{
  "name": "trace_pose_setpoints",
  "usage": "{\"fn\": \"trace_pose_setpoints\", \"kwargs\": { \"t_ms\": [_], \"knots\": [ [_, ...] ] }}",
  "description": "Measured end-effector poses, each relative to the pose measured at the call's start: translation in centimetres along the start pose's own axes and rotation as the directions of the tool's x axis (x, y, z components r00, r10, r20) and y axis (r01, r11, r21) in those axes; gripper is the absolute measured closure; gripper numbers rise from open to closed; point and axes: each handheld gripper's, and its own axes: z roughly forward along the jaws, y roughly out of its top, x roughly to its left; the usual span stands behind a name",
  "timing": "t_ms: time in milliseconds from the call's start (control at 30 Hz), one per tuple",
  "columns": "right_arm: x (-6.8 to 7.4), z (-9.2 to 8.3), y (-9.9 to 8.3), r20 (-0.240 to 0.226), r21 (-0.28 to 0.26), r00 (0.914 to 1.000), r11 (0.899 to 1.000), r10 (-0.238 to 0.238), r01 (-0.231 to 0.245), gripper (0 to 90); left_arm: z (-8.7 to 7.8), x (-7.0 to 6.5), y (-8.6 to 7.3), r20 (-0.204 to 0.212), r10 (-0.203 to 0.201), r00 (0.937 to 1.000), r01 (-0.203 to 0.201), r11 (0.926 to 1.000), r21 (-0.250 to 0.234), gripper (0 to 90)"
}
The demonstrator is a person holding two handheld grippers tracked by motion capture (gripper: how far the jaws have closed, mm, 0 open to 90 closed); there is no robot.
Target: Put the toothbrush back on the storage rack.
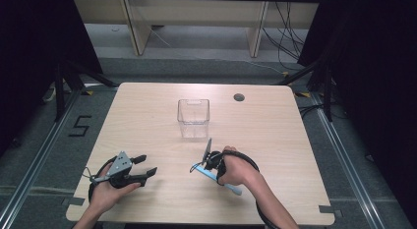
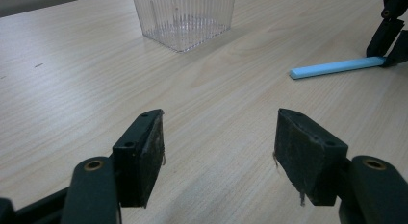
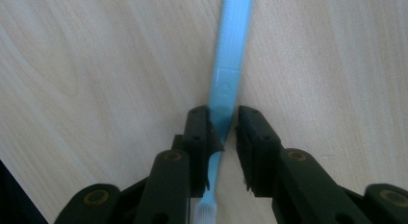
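A: Where does the blue toothbrush lie?

B: Flat on the worktop, lower middle of the high view, under the right gripper. Its long axis runs on a slant there, from the handle end at middle left down to the lower right, past the hand.

A: And along the right gripper's own view?

B: It runs nearly straight up the frame: bristle head at the bottom edge, handle toward the top. The fingers straddle the handle. The left one touches it; a slim gap shows at the right one, so not clenched yet.

A: The left gripper?

B: Released, fingers wide apart, nothing between them. The clear plastic container stands upright above the toothbrush, well apart from it.
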Motion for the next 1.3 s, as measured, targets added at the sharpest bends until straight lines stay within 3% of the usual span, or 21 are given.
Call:
{"fn": "trace_pose_setpoints", "kwargs": {
  "t_ms": [167, 600, 700, 867, 1000, 1033, 1100, 1133, 1167, 1233, 1267, 1300],
  "knots": [
    [-0.1, 0.0, 0.0, -0.005, -0.003, 1.0, 1.0, 0.005, -0.005, 78.9, 0.0, -0.1, 0.0, -0.004, 0.002, 1.0, -0.002, 1.0, 0.006, 33.7],
    [-0.5, 0.0, -0.4, -0.022, -0.026, 0.997, 0.997, -0.074, 0.074, 79.7, 0.2, -0.4, 0.4, 0.013, 0.021, 0.9997, -0.021, 0.9997, 0.012, 33.5],
    [-0.4, -0.2, -0.6, -0.026, -0.031, 0.9974, 0.997, -0.068, 0.067, 79.7, 0.3, -0.6, 0.6, 0.035, 0.029, 0.999, -0.029, 0.9996, 0.001, 33.6],
    [0.1, -0.9, -0.8, -0.025, -0.062, 0.9917, 0.99, -0.126, 0.124, 79.8, 0.6, -1.3, 1.4, 0.084, 0.059, 0.9947, -0.059, 0.9982, 0.001, 33.1],
    [0.7, -1.4, -0.9, -0.03, -0.079, 0.9872, 0.985, -0.157, 0.154, 79.8, 1.1, -1.9, 2.1, 0.147, 0.099, 0.9842, -0.101, 0.9949, 0.006, 32.1],
    [0.7, -1.4, -0.8, -0.03, -0.084, 0.9818, 0.979, -0.188, 0.185, 79.8, 1.1, -2.0, 2.3, 0.156, 0.118, 0.9808, -0.122, 0.9924, 0.019, 31.9],
    [1.0, -1.5, -0.9, -0.037, -0.083, 0.9838, 0.982, -0.175, 0.172, 79.8, 1.4, -2.4, 2.7, 0.193, 0.133, 0.9722, -0.14, 0.9899, 0.022, 31.6],
    [1.0, -1.5, -0.9, -0.042, -0.092, 0.9808, 0.978, -0.191, 0.186, 79.8, 1.6, -2.5, 2.9, 0.22, 0.143, 0.9651, -0.151, 0.9882, 0.023, 31.5],
    [1.2, -1.7, -0.8, -0.038, -0.085, 0.9835, 0.981, -0.177, 0.173, 79.8, 1.8, -2.7, 3.1, 0.237, 0.154, 0.9591, -0.165, 0.986, 0.026, 31.5],
    [1.3, -1.8, -0.8, -0.039, -0.093, 0.9779, 0.975, -0.205, 0.201, 79.8, 2.1, -3.0, 3.5, 0.27, 0.182, 0.9456, -0.2, 0.9791, 0.039, 31.6],
    [1.3, -1.9, -0.8, -0.039, -0.095, 0.9769, 0.974, -0.21, 0.206, 79.8, 2.3, -3.2, 3.8, 0.298, 0.204, 0.9327, -0.23, 0.9717, 0.054, 31.7],
    [1.5, -2.0, -0.8, -0.039, -0.098, 0.9778, 0.975, -0.206, 0.201, 79.8, 2.5, -3.4, 4.0, 0.314, 0.215, 0.9247, -0.244, 0.9682, 0.055, 31.9]
  ]
}}
